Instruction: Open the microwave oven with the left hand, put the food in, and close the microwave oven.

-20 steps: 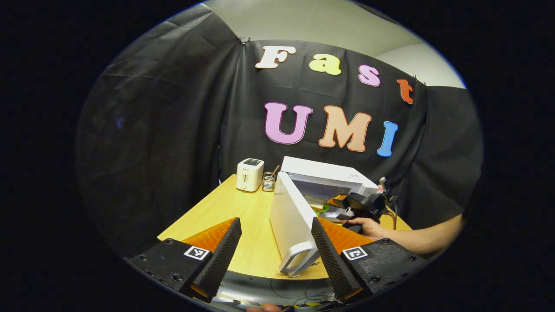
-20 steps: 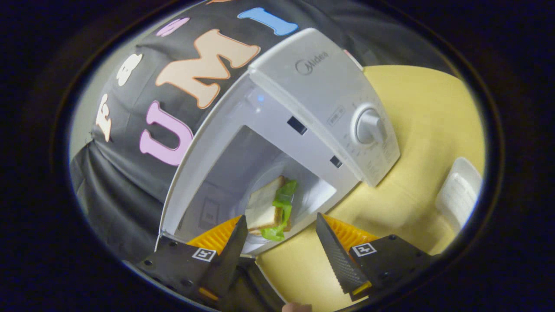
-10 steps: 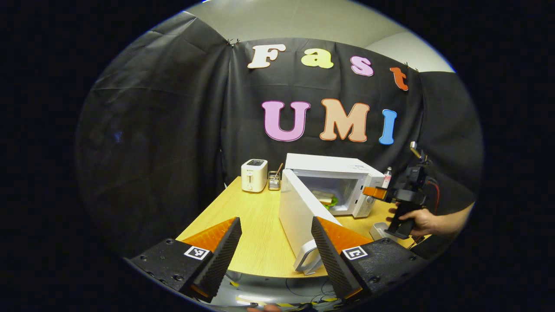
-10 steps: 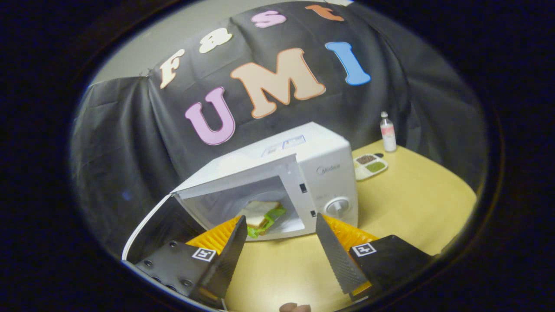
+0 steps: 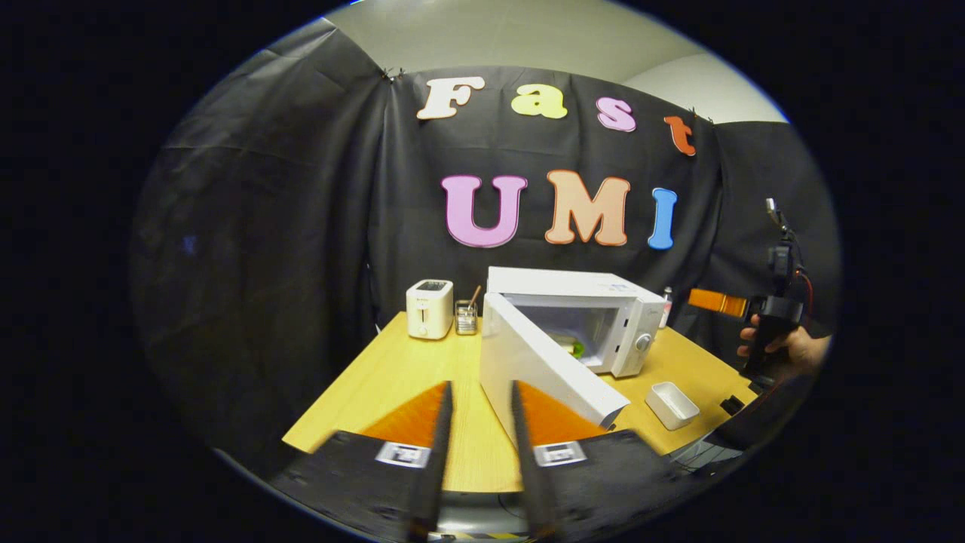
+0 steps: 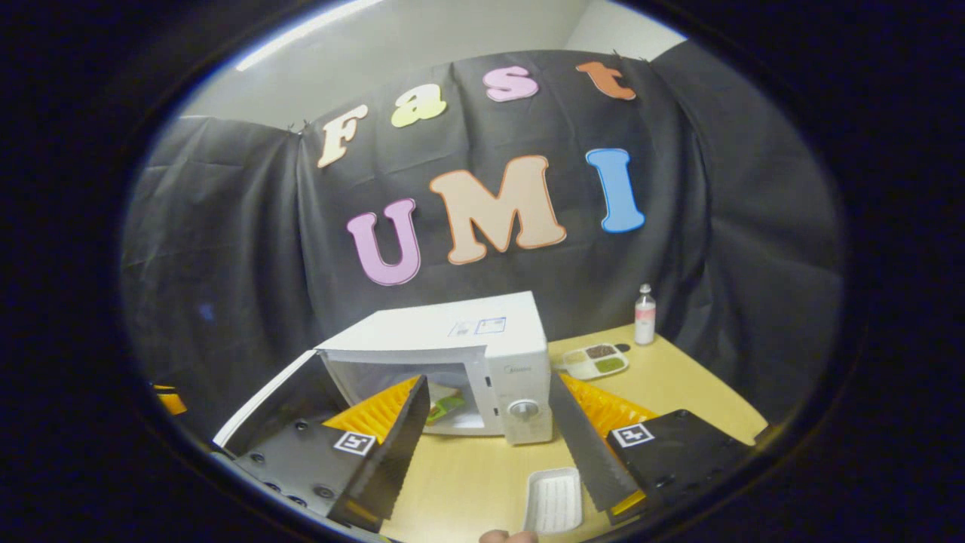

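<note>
Closing remains: the microwave door (image 5: 539, 369) stands open, sandwich (image 6: 445, 407) inside. Left tongs (image 5: 479, 452) nearly together, right tongs (image 6: 486, 445) apart, both empty. A glancing push could shove the microwave (image 6: 460, 354) along the desk (image 5: 407, 377).

We see a microwave (image 5: 573, 302) with a smooth, glossy white shell, likely painted metal, and its open door (image 5: 539, 369) has the same sheen. The table (image 5: 399, 385) shows a pale wood-grain top with a satin finish. At the far left the toaster (image 5: 429, 308) looks like smooth plastic. The near small tray (image 6: 554, 500) is white plastic with a ribbed floor. The wall (image 6: 226, 249) is matt black cloth, creased and folded.
</note>
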`<state>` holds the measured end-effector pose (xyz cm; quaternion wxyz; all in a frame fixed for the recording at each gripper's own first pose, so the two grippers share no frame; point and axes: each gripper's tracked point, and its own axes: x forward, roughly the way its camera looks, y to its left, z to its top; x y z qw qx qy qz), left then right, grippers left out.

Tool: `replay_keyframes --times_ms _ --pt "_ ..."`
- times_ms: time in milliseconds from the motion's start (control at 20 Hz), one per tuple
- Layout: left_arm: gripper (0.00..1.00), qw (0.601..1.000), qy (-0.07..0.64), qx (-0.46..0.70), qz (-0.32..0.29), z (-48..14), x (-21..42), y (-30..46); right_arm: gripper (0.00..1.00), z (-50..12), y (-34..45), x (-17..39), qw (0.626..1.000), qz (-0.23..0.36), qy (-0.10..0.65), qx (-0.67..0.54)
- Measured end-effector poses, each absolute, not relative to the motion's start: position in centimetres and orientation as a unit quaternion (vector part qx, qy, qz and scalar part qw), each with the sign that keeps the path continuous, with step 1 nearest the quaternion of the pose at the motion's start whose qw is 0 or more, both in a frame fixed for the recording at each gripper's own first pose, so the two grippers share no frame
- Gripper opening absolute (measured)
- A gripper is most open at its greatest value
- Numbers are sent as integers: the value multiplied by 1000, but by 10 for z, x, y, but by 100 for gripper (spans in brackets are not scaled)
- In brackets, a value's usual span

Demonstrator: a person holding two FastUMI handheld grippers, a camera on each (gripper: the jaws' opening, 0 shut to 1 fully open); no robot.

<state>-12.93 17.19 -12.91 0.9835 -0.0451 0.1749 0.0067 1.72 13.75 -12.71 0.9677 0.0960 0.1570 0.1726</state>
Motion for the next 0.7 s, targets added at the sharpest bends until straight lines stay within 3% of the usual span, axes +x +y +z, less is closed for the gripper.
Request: replay_keyframes --times_ms 100,700 --pt "0 980 187 -63 26 -146 -123 184 87 -117 128 14 971 169 148 86" --pt "0 965 248 -79 -19 -215 -105 138 87 -94 82 15 980 128 129 84"
